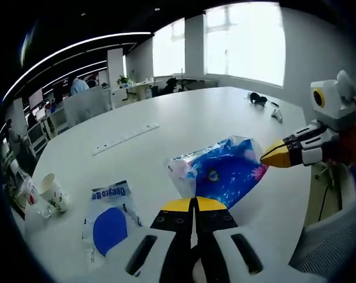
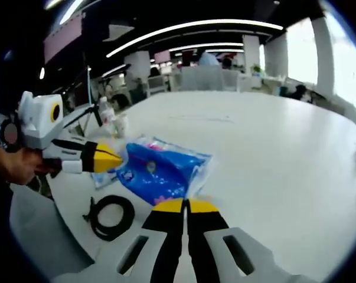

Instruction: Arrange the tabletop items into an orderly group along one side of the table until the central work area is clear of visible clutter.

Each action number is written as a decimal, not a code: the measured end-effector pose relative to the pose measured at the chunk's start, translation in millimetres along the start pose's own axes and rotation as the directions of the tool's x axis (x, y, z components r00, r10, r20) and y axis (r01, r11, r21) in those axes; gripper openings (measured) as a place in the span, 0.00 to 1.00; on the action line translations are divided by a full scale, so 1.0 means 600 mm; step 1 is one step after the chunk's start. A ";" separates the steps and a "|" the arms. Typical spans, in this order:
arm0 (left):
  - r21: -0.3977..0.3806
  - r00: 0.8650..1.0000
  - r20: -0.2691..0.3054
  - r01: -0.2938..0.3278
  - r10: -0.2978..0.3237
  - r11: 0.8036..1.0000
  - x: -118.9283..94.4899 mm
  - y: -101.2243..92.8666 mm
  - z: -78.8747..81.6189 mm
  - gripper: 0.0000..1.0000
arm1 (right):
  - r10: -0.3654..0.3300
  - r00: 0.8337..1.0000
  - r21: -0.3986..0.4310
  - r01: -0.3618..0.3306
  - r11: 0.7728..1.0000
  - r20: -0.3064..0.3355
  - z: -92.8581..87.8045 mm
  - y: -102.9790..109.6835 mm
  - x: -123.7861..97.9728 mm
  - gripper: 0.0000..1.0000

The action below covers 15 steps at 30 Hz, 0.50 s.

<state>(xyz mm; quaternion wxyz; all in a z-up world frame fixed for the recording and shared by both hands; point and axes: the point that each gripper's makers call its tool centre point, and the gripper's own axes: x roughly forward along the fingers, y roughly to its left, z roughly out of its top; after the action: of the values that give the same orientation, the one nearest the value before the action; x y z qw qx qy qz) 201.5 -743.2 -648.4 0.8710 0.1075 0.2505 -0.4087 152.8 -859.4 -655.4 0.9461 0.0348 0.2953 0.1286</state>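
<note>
Now both grippers, left (image 1: 195, 204) and right (image 2: 185, 205), clamp the blue bag (image 1: 222, 171); next, carry it to the tabletop (image 1: 183, 118) edge by the cups (image 1: 51, 191).

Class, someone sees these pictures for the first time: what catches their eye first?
The bright blue bag lying mid-table, with both yellow-tipped grippers closed at its edges: the left gripper and the right gripper. Beside it lie a smaller blue-and-white packet and a black cable coil.

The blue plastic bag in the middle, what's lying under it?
The blue plastic bag lies on the white table. In the right gripper view a pale packet pokes out at its edge; whatever else it covers is hidden.
</note>
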 end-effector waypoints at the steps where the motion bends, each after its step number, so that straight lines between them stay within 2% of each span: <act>1: 0.001 1.000 -0.002 0.001 -0.001 1.000 -0.001 -0.002 -0.003 0.00 | 0.001 1.000 -0.002 -0.001 1.000 -0.005 -0.004 0.000 0.000 0.00; 15: -0.014 0.999 -0.030 0.016 -0.017 1.000 -0.004 -0.018 -0.036 0.00 | 0.020 0.997 0.000 -0.020 1.000 -0.076 -0.045 0.011 0.001 0.00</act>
<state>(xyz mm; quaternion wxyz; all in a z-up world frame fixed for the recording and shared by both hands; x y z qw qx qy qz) 184.8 -740.2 -665.3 0.8644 0.1056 0.2674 -0.4125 136.5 -853.0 -676.7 0.9328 0.0326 0.3307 0.1392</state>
